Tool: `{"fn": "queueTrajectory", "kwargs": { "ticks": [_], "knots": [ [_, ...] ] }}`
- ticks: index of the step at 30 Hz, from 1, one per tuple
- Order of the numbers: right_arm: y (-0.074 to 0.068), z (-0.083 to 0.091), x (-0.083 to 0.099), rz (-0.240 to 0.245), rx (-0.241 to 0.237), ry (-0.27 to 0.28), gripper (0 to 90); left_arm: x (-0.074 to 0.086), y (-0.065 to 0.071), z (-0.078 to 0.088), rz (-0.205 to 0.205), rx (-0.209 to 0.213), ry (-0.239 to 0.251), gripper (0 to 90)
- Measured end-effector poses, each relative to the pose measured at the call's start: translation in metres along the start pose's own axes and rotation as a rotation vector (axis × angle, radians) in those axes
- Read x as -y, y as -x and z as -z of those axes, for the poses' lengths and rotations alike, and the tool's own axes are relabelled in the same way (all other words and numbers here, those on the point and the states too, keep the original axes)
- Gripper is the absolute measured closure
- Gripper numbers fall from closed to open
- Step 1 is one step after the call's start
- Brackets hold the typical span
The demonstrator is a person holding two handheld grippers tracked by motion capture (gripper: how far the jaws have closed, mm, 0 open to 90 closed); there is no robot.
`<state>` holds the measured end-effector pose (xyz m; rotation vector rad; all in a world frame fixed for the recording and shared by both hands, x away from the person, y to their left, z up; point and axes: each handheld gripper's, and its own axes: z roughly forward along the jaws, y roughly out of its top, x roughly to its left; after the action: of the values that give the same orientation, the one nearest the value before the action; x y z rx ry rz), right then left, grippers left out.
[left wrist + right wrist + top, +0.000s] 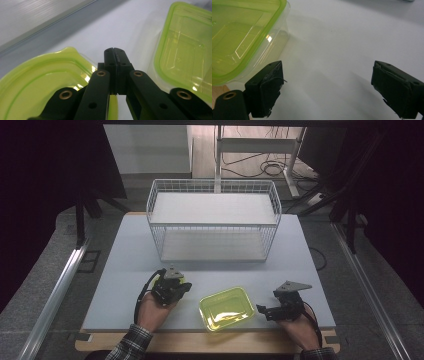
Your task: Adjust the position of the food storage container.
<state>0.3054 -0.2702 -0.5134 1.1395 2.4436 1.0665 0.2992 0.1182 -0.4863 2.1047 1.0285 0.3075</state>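
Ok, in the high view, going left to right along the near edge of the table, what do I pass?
Left gripper, shut on a green lid → green-rimmed container → right gripper, jaws open.

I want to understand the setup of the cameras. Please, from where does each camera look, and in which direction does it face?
High view: above the person's side, facing forward and down on the table and wire basket; both forearms and hands show.
Left gripper view: on the left gripper, its shut jaws over a green lid.
Right gripper view: on the right gripper, jaws open.
All share the green container.
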Motion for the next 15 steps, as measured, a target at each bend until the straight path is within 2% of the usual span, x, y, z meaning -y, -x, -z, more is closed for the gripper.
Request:
{"fn": "queueTrajectory", "kwargs": {
  "ticks": [12,13,15],
  "knots": [
    [0.000,0.001,-0.001,0.001,0.002,0.011,11.9,0.021,-0.019,0.023,0.043,-0.034,-0.002,90.0],
    [0.000,0.001,-0.001,0.002,0.003,0.012,12.1,0.025,-0.023,0.028,0.059,-0.042,0.001,90.0],
    [-0.001,0.001,-0.001,0.003,0.003,0.011,12.2,0.027,-0.025,0.030,0.064,-0.045,0.002,90.0]
  ]
}}
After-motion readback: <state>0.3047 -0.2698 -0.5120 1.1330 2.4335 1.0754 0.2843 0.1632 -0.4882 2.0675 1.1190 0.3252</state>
